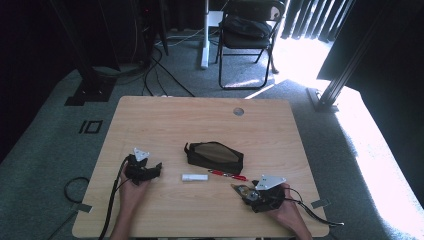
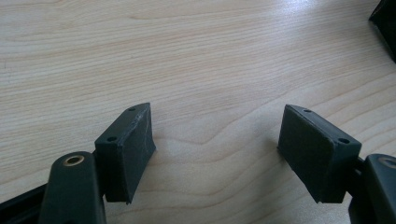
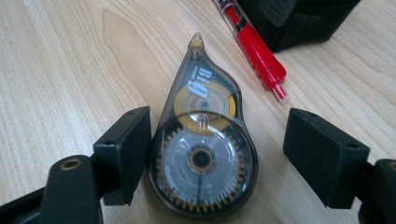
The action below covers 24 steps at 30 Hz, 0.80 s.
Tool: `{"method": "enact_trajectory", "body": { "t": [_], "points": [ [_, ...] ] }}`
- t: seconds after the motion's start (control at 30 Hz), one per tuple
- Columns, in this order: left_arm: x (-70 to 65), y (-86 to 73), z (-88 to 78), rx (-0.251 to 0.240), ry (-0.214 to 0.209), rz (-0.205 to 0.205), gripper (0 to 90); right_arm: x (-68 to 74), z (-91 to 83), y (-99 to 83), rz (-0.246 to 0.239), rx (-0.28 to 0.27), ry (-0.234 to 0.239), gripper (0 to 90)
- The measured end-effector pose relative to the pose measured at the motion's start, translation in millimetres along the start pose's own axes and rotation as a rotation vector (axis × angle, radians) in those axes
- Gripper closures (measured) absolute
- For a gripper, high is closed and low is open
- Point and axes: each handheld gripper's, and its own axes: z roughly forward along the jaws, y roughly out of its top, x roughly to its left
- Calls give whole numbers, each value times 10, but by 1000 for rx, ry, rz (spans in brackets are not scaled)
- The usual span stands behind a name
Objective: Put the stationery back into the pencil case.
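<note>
A: Pale wood-grain table, smooth, rounded corners. Between the right gripper jaws, flat on the wood: a teardrop-shaped correction tape dispenser, smoky clear plastic, toothed wheel and yellow hub visible inside.

B: Gripped?

A: No. Jaws spread wide; left pad touching or just beside the dispenser's rim, right pad well apart from it. Holding nothing.

B: Beyond its tip?

A: A glossy red pen, then a black zippered fabric pencil case, long and soft-sided. Contents impossible to tell.

B: And the left gripper?

A: Also wide open, matte black blocky pads over bare wood. To its right, a small white stick-shaped object, near the pen.
</note>
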Motion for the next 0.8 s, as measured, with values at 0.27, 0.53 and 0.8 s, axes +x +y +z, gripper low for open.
{"method": "enact_trajectory", "body": {
  "t": [0.27, 0.53, 0.8],
  "points": [
    [0, 0, 0, 0, 0, 0, 268, -20, -42, -63, 27, -12, 25, 288],
    [0, 0, 0, 0, 0, 0, 268, -10, -59, -65, 17, -14, 38, 377],
    [-3, 0, 0, 0, -2, 1, 268, -3, -81, -86, 17, -15, 47, 381]
  ]
}}
